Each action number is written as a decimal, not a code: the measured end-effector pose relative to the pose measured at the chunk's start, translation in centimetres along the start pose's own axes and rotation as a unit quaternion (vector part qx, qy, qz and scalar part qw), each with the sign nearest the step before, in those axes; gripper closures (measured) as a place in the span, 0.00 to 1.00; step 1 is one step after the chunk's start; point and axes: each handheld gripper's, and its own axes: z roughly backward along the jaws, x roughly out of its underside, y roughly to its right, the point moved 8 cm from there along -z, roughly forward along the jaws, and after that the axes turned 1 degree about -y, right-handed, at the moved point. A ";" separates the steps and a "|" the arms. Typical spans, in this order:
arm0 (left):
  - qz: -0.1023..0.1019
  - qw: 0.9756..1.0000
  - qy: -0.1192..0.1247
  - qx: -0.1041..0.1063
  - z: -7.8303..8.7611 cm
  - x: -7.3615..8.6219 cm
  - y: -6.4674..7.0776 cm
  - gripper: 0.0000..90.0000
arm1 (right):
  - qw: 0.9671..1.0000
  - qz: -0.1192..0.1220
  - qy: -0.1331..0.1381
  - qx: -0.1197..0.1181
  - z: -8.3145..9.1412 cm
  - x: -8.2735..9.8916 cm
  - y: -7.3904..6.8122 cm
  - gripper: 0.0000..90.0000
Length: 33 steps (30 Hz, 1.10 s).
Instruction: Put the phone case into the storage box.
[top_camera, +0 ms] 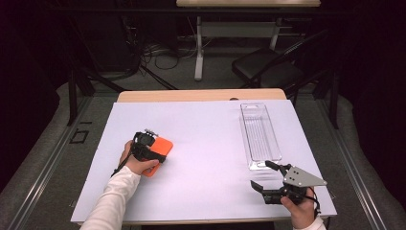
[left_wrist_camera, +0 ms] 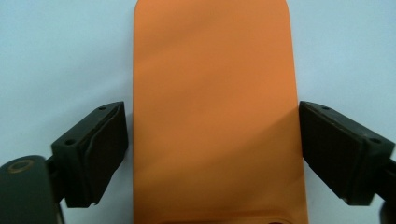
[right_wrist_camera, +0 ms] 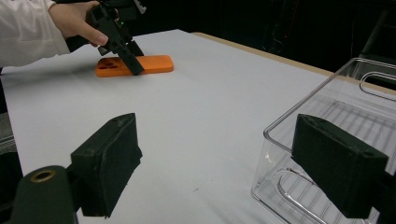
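Our left tool [left_wrist_camera: 212,154] points down at the orange phone case [left_wrist_camera: 215,112]. Its two black jaws stand spread, one on each long side of the case. The right jaw looks just at the edge of the case and the left jaw has a thin gap beside it — we cannot tell if either one really touches. The case lies flat on the white desk [left_wrist_camera: 60,51], toward our left side.

From the high view we see our left hand [top_camera: 136,160] wrapped around that tool [top_camera: 152,154], and the orange case [top_camera: 162,146] peeks out under it.

Our right tool [top_camera: 261,176] sits near the front right corner of the desk [top_camera: 206,143], in our right hand [top_camera: 300,206]. Its jaws are spread wide too, and nothing is between them but bare desk. A grey three-cornered plate [top_camera: 301,176] rides on top of it.

Just past the right tool is a long clear plastic tray [top_camera: 259,136] — it lies flat on the desk, and its near end is close to the tool's tips. It is well apart from the orange case.

Behind the desk we see a dark chair [top_camera: 268,67] and some cables [top_camera: 158,52] on the floor.
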 end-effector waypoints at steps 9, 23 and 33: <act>0.003 1.000 0.000 0.000 0.1 0.0 -0.1 0.17 | 1.000 0.000 -0.002 -0.001 -0.1 0.0 -0.1 0.16; 0.015 1.000 -0.008 0.016 0.4 0.1 -0.1 0.18 | 1.000 -0.002 -0.006 -0.003 -0.1 0.1 -0.2 0.16; 0.004 1.000 -0.013 0.005 2.0 0.5 0.6 0.18 | 1.000 -0.001 -0.006 -0.001 -0.1 0.1 -0.1 0.16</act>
